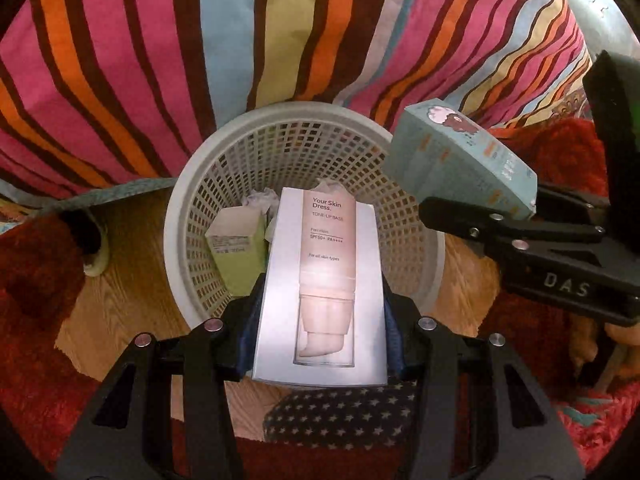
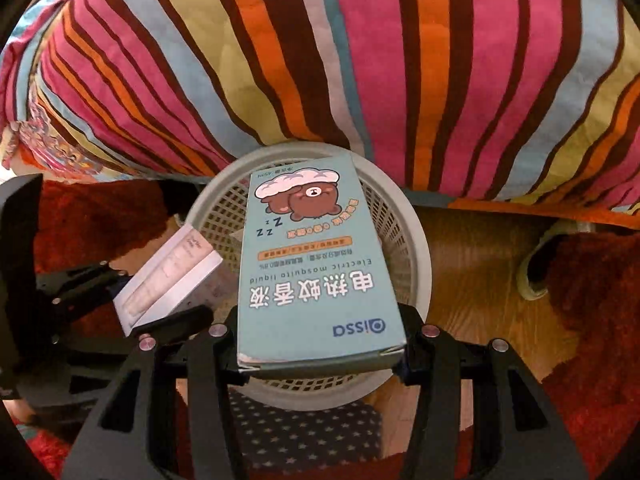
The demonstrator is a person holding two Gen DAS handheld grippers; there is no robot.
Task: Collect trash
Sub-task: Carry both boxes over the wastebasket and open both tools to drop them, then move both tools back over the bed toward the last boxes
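Observation:
My left gripper point(image 1: 320, 344) is shut on a white skincare box point(image 1: 324, 288) and holds it over the near rim of a white mesh basket point(image 1: 176, 216). A green box point(image 1: 236, 248) and crumpled paper point(image 1: 260, 200) lie inside the basket. My right gripper point(image 2: 320, 352) is shut on a teal mosquito-liquid box point(image 2: 312, 264) with a bear picture, held above the same basket point(image 2: 416, 248). The teal box point(image 1: 460, 160) and the right gripper show at the right of the left wrist view. The white box point(image 2: 168, 280) shows at the left of the right wrist view.
A bed with a striped cover point(image 1: 280, 32) hangs right behind the basket. The basket stands on a wooden floor point(image 2: 480, 280) between red shaggy rugs point(image 2: 592, 320). A star-patterned dark cloth point(image 1: 340, 416) lies below the grippers. A slipper point(image 2: 536, 264) lies at the right.

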